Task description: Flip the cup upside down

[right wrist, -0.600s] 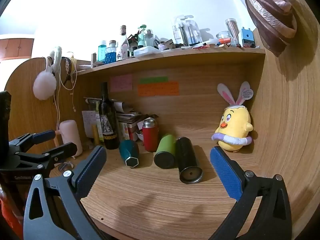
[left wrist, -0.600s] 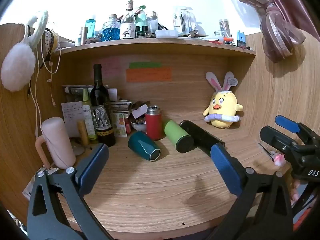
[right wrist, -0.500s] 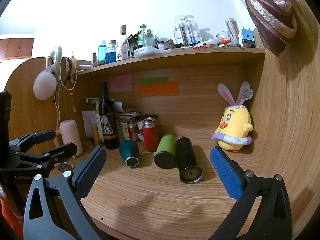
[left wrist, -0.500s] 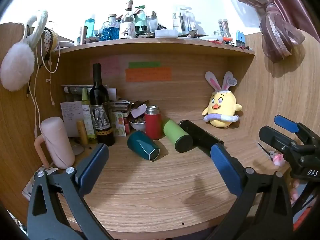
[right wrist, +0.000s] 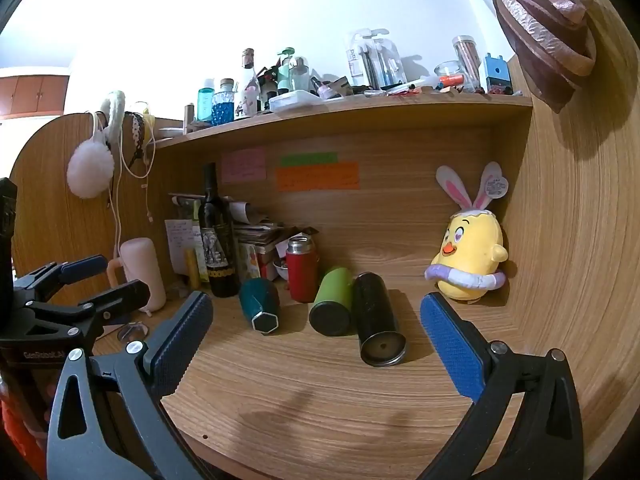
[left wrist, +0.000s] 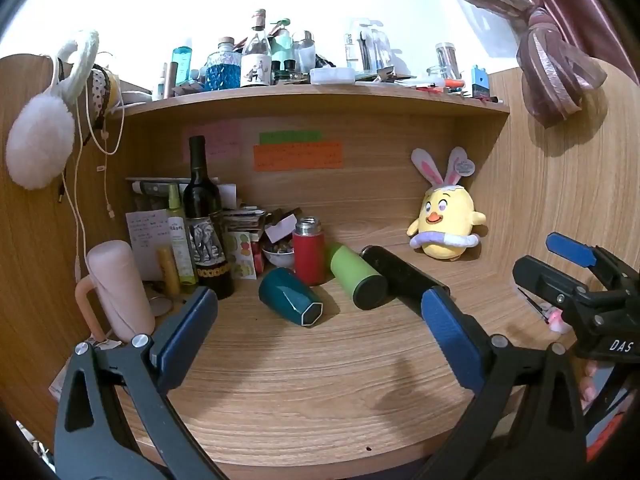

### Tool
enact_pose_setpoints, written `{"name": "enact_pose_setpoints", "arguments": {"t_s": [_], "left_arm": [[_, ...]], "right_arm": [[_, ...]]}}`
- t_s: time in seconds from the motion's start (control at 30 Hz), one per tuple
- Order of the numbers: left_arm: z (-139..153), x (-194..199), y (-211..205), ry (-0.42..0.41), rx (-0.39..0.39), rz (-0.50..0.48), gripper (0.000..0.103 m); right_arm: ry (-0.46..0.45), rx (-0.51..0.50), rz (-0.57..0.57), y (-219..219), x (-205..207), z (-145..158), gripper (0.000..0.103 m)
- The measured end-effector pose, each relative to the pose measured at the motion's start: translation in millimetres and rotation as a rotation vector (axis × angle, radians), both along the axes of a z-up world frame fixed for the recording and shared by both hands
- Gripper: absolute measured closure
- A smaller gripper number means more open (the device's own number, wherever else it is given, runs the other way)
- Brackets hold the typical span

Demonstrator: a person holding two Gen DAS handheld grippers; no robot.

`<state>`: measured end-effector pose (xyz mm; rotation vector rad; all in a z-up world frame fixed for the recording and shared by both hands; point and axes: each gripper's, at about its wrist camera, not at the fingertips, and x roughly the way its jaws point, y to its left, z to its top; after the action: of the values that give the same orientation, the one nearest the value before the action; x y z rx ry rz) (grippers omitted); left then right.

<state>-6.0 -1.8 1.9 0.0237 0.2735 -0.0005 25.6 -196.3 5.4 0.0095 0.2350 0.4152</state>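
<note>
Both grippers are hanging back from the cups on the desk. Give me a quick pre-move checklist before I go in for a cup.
1. Left gripper open: ok, jaws wide apart, nothing between them.
2. Right gripper open: ok, wide and not holding anything.
3. Cups reachable: ok. Teal cup, green cup and black cup all lie on their sides on the desk, with bare wood in front.
4. Spacing for a grasp: not ok for green and black, which lie side by side, seemingly touching; teal lies apart.
5. Nearby clutter: not ok. Red flask stands right behind teal and green.
6. Which cup is meant: cannot tell.
</note>
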Motion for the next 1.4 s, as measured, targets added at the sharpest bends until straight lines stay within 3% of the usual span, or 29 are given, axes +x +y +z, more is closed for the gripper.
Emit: {"name": "enact_pose_setpoints", "arguments": {"t_s": [1.4], "left_arm": [[-4.5,-1.8,1.8,0.003,-0.002,0.008,0.0]], "right_arm": [[-0.004,-0.005,0.003,2.5,-3.0,0.8,0.0]]}}
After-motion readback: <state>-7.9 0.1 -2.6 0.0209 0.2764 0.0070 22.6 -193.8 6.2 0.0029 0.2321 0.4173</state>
